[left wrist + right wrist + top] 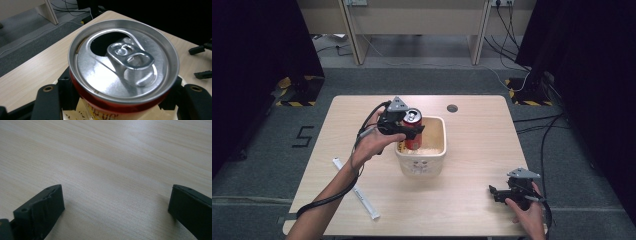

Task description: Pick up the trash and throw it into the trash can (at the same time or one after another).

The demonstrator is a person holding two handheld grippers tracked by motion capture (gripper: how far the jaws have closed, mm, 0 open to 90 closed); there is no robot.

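High view: a red aluminium drink can (413, 131), already opened, is clamped upright by the left gripper (404, 128) inside the cream plastic tub (438, 150). The right gripper (501, 192) is spread wide, well apart from the tub.

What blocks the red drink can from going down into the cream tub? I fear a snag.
Nothing visible: the left hand-held gripper holds the opened red aluminium can over the open cream plastic tub, whose inside looks bare.
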